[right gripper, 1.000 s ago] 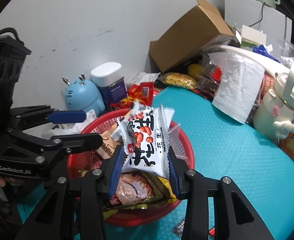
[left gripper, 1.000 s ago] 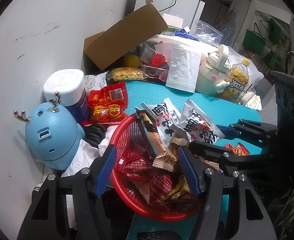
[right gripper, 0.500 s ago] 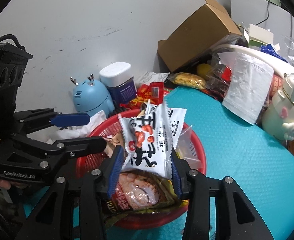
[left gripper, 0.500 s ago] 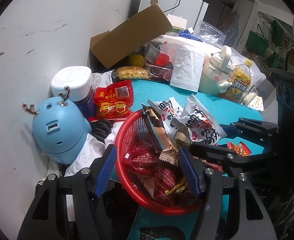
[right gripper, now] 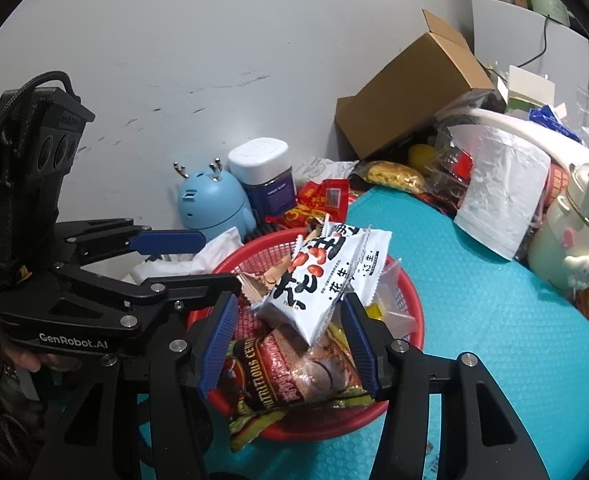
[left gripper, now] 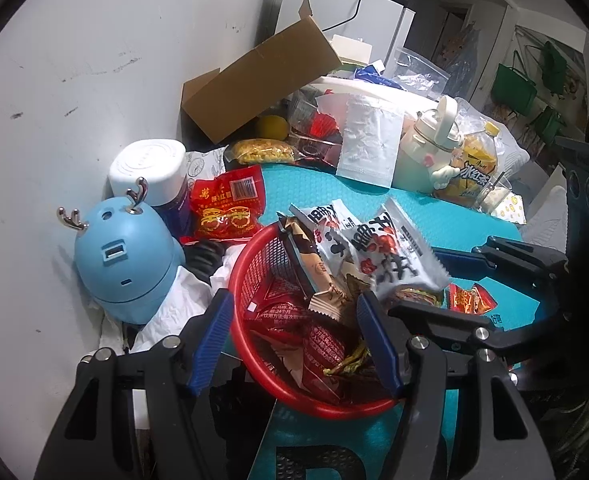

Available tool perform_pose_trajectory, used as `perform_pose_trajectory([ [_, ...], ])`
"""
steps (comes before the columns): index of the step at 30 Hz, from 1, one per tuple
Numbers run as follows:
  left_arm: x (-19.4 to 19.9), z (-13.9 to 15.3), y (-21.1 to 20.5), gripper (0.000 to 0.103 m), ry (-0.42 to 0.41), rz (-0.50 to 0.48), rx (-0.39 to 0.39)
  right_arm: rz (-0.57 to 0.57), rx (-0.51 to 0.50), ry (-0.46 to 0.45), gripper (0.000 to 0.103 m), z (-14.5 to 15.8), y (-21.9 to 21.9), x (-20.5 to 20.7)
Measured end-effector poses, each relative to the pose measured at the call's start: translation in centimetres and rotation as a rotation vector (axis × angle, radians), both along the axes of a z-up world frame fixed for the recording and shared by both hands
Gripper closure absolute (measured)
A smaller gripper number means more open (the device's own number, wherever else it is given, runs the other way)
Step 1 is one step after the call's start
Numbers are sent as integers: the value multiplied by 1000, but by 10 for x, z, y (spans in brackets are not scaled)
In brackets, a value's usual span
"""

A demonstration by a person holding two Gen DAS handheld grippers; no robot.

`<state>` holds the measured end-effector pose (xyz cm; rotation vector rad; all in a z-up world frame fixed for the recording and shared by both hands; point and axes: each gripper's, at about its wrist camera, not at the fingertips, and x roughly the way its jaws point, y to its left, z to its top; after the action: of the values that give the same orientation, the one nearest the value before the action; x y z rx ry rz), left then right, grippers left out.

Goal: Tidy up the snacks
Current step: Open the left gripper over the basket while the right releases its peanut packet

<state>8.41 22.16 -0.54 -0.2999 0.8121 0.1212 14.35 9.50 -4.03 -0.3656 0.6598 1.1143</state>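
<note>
A red mesh basket point(left gripper: 250, 344) point(right gripper: 410, 312) full of snack packets sits on the teal mat. A white peanut packet point(right gripper: 322, 280) point(left gripper: 394, 256) lies tilted on top of the pile, between the blue pads of my right gripper point(right gripper: 288, 338) point(left gripper: 414, 284). Its jaws are opening and a gap shows beside each pad. My left gripper point(left gripper: 294, 340) point(right gripper: 218, 260) stands open astride the basket's left rim, one finger outside and one over the snacks, pressing on nothing. A small red packet point(left gripper: 470, 300) lies on the mat right of the basket.
Against the wall stand a blue deer-shaped gadget point(left gripper: 126, 256), a white-lidded jar point(left gripper: 150, 168) and a red snack bag point(left gripper: 230, 204). Behind are a cardboard box point(left gripper: 258, 84), a white pouch point(left gripper: 370, 144) and a cream bottle point(left gripper: 426, 156). White tissue point(left gripper: 178, 304) lies left of the basket.
The right jaws have widened and let go of the white peanut packet, which has tipped over onto the pile. The left gripper has stayed at the basket rim.
</note>
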Motion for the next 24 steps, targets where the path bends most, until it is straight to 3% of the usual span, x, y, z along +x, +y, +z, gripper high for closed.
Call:
perform_pose_trajectory([
  [24,-14,16,-22,40,-12,-3,54,-77,0,-13,50,4,-20,-5],
])
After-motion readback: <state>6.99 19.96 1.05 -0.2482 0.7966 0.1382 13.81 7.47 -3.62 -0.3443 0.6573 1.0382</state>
